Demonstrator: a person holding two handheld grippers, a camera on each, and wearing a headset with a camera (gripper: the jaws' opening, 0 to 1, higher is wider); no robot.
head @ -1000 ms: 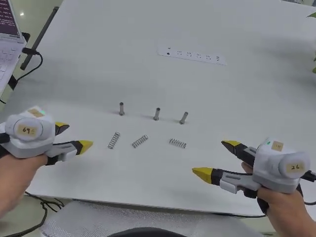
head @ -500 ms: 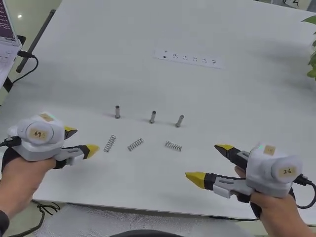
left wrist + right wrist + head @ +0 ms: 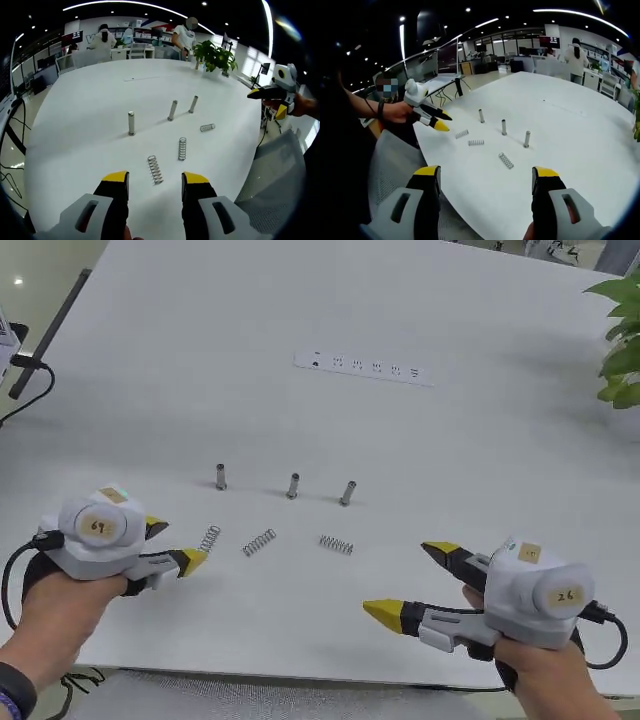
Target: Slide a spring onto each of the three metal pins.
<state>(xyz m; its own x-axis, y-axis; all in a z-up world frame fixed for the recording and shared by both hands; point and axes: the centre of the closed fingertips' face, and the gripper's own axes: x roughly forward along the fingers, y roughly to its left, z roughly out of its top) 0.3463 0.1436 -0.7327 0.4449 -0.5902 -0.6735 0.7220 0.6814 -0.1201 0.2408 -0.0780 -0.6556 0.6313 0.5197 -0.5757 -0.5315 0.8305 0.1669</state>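
In the head view, a white desk (image 3: pixel 480 460) carries a power strip (image 3: pixel 365 368) far off at 12 o'clock. A plant (image 3: pixel 620 340) leans in at 2 o'clock and a black cable (image 3: pixel 15 405) trails at 10 o'clock. Three pins stand upright in a row: left pin (image 3: pixel 221 476), middle pin (image 3: pixel 293 485), right pin (image 3: pixel 348 492). Nearer lie three springs, flat and apart from the pins: left spring (image 3: pixel 209 538), middle spring (image 3: pixel 259 542), right spring (image 3: pixel 336 544). The left tool (image 3: pixel 176 542) has its jaws parted and empty, and sits just beside the left spring at its 9 o'clock. The right tool (image 3: pixel 409 580) has its jaws wide apart and empty, and sits near the right spring at its 4 o'clock.

In the left gripper view, the left tool (image 3: pixel 155 178) is parted and bare. The left spring (image 3: pixel 155 169) lies just ahead at 12 o'clock, the middle spring (image 3: pixel 182 148) at 1 o'clock, and the right spring (image 3: pixel 207 127) is farther on. The pins stand beyond. The right tool (image 3: pixel 270 97) shows at 3 o'clock. People stand behind the desk.

In the right gripper view, the right tool (image 3: pixel 486 172) gapes wide and grips nothing. The right spring (image 3: pixel 506 160) lies ahead at 12 o'clock, with the middle spring (image 3: pixel 476 142) and left spring (image 3: pixel 462 133) toward 11 o'clock. The left tool (image 3: pixel 432 117) is at 10 o'clock.
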